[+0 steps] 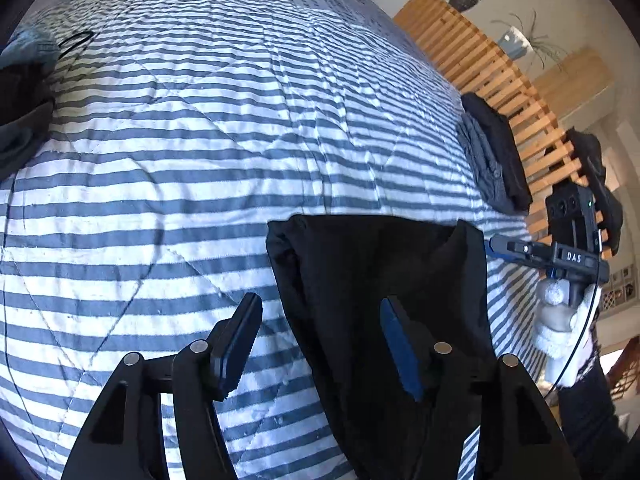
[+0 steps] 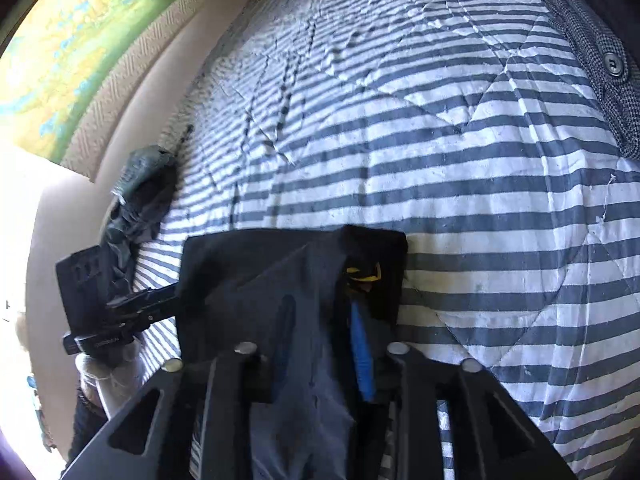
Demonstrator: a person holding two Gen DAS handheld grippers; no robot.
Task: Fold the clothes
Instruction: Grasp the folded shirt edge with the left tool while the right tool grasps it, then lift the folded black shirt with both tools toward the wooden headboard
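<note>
Striped quilt on a bed, wall at left, slatted rail at right. Black garment on near part of quilt, top edge doubled over, yellow label showing at one corner. Left gripper jaws apart, nothing pinched, garment edge lying loose under right finger. Right gripper partly open, cloth draped over left finger, blue pad bare, no firm grip apparent. Fold judged under way, not finished. Two folded pieces stacked at far right, seemingly done. Crumpled clothes at far left, apparently left to fold.
</note>
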